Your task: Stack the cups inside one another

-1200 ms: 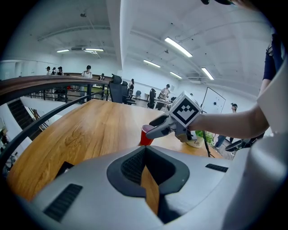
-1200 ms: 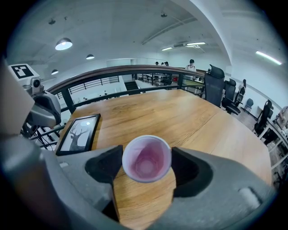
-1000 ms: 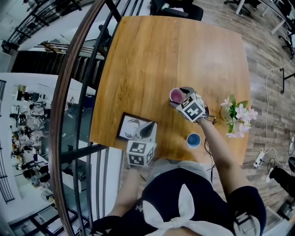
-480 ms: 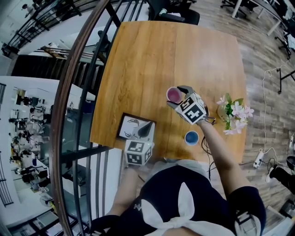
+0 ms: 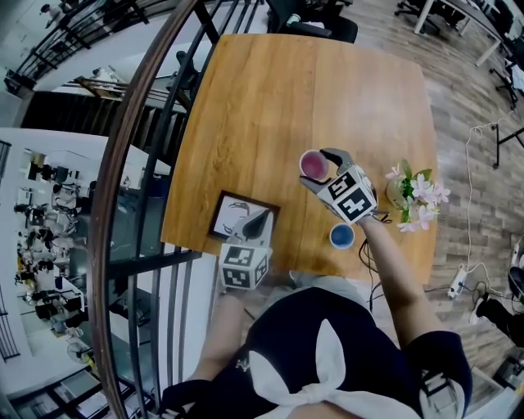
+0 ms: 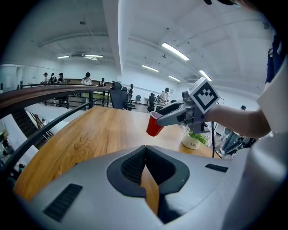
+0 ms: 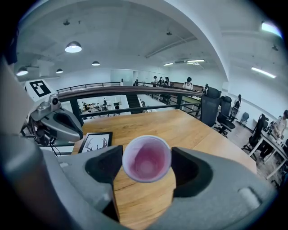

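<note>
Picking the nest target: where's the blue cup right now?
Head view: the blue cup stands on the table by the person's edge, right side, between the right gripper and the person, left of the flower pot.

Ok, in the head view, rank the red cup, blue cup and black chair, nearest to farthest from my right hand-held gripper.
1. The red cup, held in the right hand-held gripper itself.
2. The blue cup, on the table, on the person's side.
3. The chair, beyond the table's far edge.
</note>
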A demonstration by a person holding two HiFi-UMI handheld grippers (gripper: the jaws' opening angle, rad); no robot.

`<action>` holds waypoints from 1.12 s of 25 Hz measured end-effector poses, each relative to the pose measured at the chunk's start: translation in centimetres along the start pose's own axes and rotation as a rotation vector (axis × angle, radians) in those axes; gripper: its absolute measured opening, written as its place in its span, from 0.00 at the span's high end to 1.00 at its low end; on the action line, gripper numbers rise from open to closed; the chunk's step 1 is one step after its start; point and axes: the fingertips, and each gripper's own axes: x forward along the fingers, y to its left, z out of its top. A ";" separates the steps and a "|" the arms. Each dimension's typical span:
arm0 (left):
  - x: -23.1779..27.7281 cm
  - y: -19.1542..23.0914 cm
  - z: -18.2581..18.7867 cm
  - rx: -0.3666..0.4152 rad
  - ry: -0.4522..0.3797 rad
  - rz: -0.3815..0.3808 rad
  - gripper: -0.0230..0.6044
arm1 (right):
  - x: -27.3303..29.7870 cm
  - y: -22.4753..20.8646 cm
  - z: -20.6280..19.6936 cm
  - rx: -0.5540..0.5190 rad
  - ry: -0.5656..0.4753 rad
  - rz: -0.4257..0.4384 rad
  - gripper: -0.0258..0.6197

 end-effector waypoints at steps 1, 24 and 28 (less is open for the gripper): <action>-0.2 -0.1 -0.2 -0.001 0.001 0.001 0.94 | -0.4 0.1 0.1 0.000 -0.006 -0.002 0.44; -2.6 -3.9 -1.8 0.024 -0.025 -0.049 0.94 | -6.7 4.2 -0.6 0.021 -0.060 -0.048 0.44; -2.8 -5.4 -2.0 0.038 -0.032 -0.070 0.94 | -8.0 4.7 -1.7 0.035 -0.057 -0.063 0.44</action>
